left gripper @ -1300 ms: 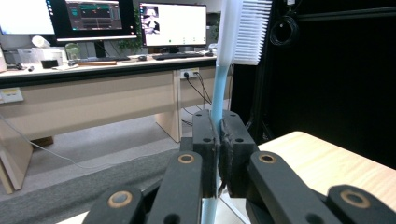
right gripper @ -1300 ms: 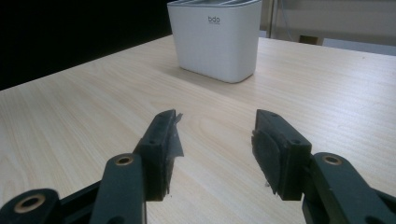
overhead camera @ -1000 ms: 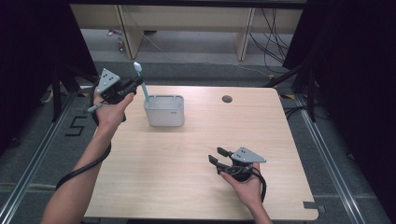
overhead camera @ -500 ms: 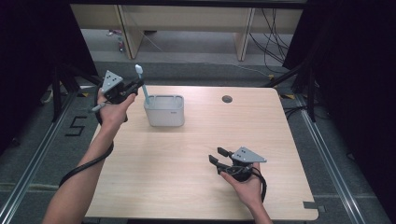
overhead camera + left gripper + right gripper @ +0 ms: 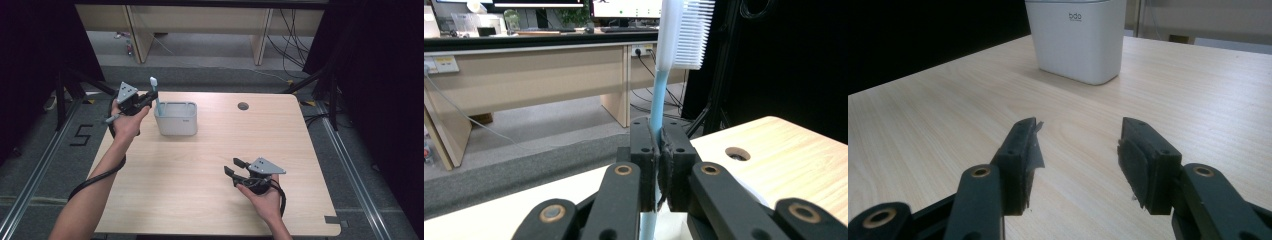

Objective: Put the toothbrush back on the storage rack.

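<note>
The toothbrush [image 5: 658, 107] stands upright at the far left of the surface [image 5: 210, 165], bristles up, its lower end at the left rim of the white container [image 5: 176, 119]. The left hand-held gripper [image 5: 145, 100] has its jaws clamped tight on the blue handle. The right hand-held gripper [image 5: 234, 167], at the near right, has its jaws wide apart with nothing between them. One toothbrush, one container, two hand-held grippers.

Toothbrush [image 5: 155, 93] — lower, nearer container [image 5: 176, 119]
</note>
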The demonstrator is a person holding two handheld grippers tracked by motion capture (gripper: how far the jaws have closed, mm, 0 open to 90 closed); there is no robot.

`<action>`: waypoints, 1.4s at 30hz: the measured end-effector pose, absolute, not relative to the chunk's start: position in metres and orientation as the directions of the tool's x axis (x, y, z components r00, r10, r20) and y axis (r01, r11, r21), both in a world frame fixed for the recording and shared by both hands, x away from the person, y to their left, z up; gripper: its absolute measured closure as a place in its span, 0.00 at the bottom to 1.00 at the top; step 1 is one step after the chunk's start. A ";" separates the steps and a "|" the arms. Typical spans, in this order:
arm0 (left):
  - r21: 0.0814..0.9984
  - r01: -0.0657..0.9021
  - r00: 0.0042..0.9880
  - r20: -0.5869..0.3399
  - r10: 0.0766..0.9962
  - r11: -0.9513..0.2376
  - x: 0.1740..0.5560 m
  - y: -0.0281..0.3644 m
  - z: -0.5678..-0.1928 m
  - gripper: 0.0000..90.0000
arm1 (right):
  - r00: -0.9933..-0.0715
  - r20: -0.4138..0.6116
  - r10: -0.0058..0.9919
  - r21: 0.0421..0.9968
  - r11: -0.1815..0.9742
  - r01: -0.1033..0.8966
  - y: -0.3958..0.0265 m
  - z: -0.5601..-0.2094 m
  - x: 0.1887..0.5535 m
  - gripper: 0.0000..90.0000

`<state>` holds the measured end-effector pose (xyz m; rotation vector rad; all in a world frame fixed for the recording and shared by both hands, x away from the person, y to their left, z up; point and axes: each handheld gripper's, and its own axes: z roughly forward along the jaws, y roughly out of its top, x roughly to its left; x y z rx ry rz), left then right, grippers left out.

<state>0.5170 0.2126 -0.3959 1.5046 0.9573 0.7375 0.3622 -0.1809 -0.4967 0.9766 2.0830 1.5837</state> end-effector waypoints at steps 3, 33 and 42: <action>0.984 0.177 0.469 -0.066 0.881 -0.021 0.517 0.212 -0.400 0.95 | -0.707 0.127 0.696 0.940 0.144 0.310 -0.181 -0.497 0.363 0.56; 0.957 0.285 0.455 -0.084 0.886 -0.055 0.526 0.210 -0.440 0.95 | -0.701 0.130 0.701 0.933 0.154 0.326 -0.181 -0.500 0.362 0.56; 0.953 0.295 0.456 -0.081 0.886 -0.065 0.528 0.211 -0.444 0.95 | -0.701 0.142 0.699 0.931 0.147 0.334 -0.180 -0.502 0.362 0.56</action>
